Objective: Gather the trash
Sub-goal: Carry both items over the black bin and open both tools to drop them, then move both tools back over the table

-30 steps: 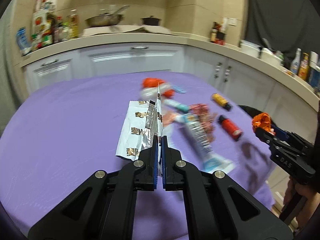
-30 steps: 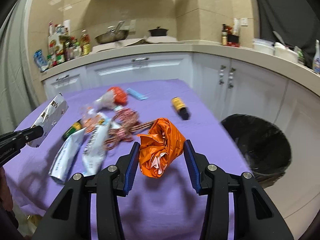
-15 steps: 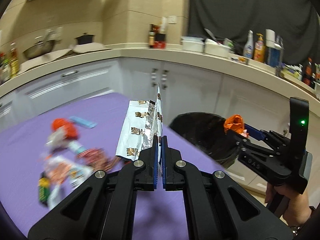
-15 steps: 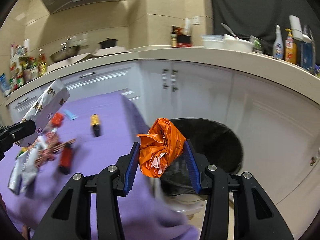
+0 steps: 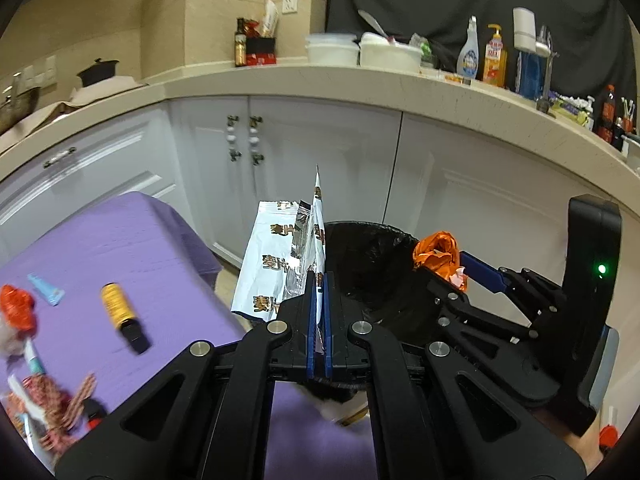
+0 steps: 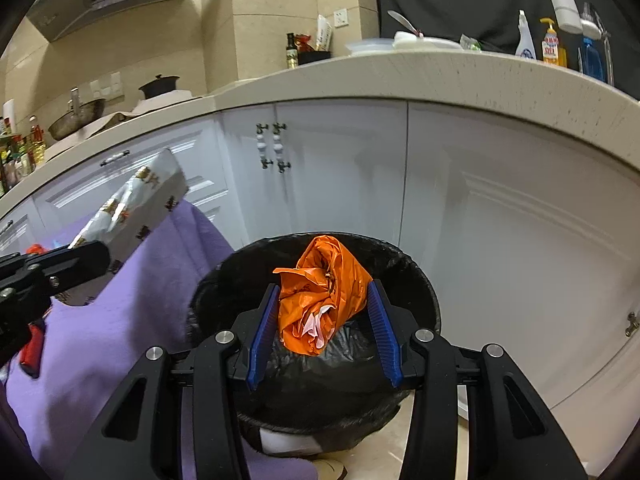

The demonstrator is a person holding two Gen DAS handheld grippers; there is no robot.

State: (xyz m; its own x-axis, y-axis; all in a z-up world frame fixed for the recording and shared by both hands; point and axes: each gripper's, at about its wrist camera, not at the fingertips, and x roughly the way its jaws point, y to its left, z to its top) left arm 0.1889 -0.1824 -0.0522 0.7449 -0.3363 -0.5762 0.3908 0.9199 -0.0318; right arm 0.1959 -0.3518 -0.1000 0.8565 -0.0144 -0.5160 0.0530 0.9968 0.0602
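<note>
Presently the right gripper [image 6: 323, 322] holds a crumpled orange plastic bag [image 6: 324, 300] between its blue pads, directly above the mouth of the round black-lined trash bin [image 6: 424, 280] standing on the floor beside the white cabinets [image 6: 480, 208]. The left gripper [image 5: 318, 312] is clamped tight on a white-and-silver foil snack wrapper [image 5: 276, 256], held upright near the bin's rim. More litter lies on the purple tablecloth [image 5: 120, 240]: a yellow-and-black tube [image 5: 120, 316], a small blue wrapper [image 5: 46, 289], and a red-patterned wrapper [image 5: 56, 408].
</note>
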